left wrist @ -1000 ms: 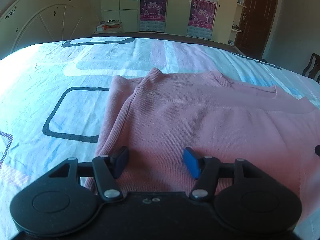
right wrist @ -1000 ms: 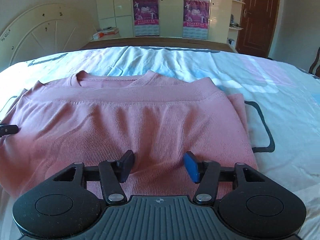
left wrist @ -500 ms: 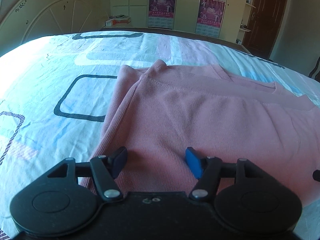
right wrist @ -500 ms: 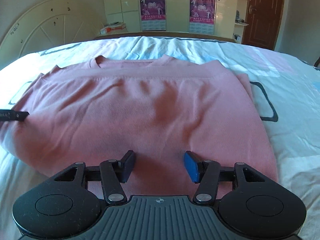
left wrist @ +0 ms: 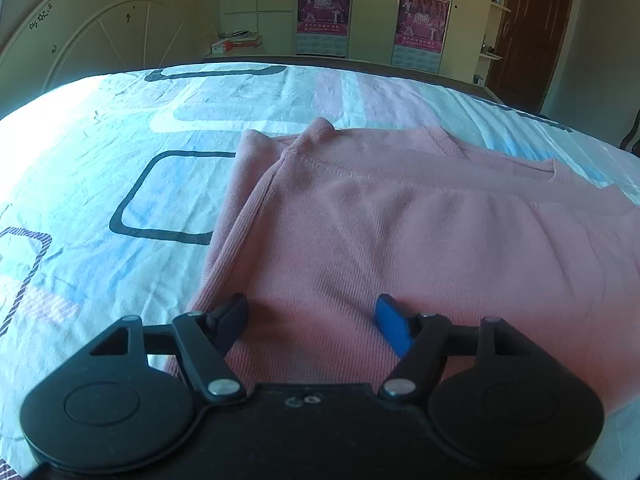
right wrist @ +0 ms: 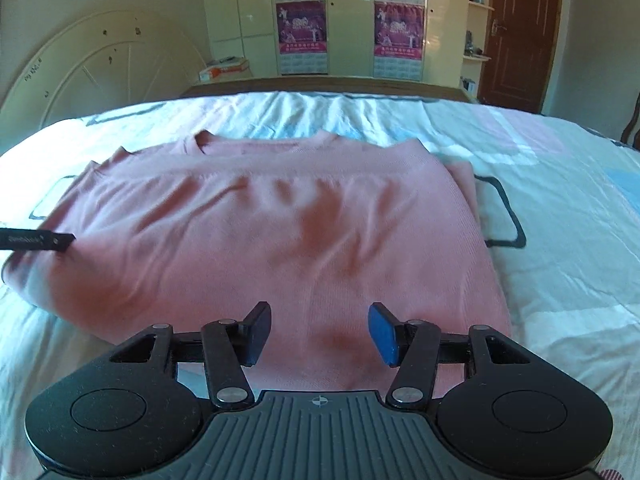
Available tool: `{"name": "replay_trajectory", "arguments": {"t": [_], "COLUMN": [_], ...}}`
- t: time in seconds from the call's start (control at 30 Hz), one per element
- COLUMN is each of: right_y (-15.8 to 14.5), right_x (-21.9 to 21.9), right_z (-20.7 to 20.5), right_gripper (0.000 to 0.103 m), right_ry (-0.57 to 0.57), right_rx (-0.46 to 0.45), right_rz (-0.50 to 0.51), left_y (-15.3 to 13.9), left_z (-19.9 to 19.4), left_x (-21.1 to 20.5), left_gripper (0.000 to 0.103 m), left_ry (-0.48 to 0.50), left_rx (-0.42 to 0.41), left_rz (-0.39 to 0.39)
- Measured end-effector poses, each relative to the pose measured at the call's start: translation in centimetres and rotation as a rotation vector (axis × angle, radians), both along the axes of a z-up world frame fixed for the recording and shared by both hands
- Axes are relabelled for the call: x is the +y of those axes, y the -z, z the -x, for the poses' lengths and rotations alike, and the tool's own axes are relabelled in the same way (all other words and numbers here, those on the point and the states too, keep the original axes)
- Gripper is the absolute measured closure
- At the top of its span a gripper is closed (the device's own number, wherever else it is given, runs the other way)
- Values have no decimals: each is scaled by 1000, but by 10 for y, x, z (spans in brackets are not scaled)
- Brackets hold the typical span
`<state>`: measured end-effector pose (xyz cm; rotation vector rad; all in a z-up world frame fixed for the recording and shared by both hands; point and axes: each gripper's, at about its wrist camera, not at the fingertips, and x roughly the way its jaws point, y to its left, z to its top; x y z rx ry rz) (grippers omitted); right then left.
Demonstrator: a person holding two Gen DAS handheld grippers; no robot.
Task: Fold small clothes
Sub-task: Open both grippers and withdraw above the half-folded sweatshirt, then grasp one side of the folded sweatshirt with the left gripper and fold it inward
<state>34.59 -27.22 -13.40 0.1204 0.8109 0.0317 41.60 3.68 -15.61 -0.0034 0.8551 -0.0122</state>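
Note:
A pink knit sweater (left wrist: 400, 240) lies folded on the bed, its neckline at the far side; it also shows in the right wrist view (right wrist: 280, 232). My left gripper (left wrist: 312, 320) is open and empty, over the near left part of the sweater. My right gripper (right wrist: 318, 334) is open and empty, over the near right part. A fingertip of the left gripper (right wrist: 40, 239) shows at the left edge of the right wrist view, over the sweater's left side.
The bed sheet (left wrist: 120, 184) is white and blue with black rounded rectangles. A rounded headboard (right wrist: 100, 72) stands at the left. A wardrobe with posters (right wrist: 344, 20) and a brown door (right wrist: 516, 28) are at the back.
Both grippers have pulled back and risen a little from the sweater, so more of it shows. Both have stayed open. The sweater lies still.

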Motion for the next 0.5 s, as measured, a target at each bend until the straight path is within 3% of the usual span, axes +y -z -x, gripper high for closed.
{"name": "replay_trajectory", "arguments": {"t": [0.2, 0.3, 0.5], "right_y": [-11, -9, -4], "right_x": [37, 56, 85], "right_z": [-29, -44, -66], "right_gripper": [48, 48, 48], "right_ry": [-86, -123, -142], "right_rx": [-52, -60, -62], "right_rz": [-40, -46, -47], "left_y": [-11, -23, -26], "left_z": [7, 22, 64], "left_x": [4, 14, 56], "left_gripper": [33, 32, 31], "left_ry": [-31, -53, -162], "left_rx": [-1, -4, 101], "left_rz": [13, 61, 335]}}
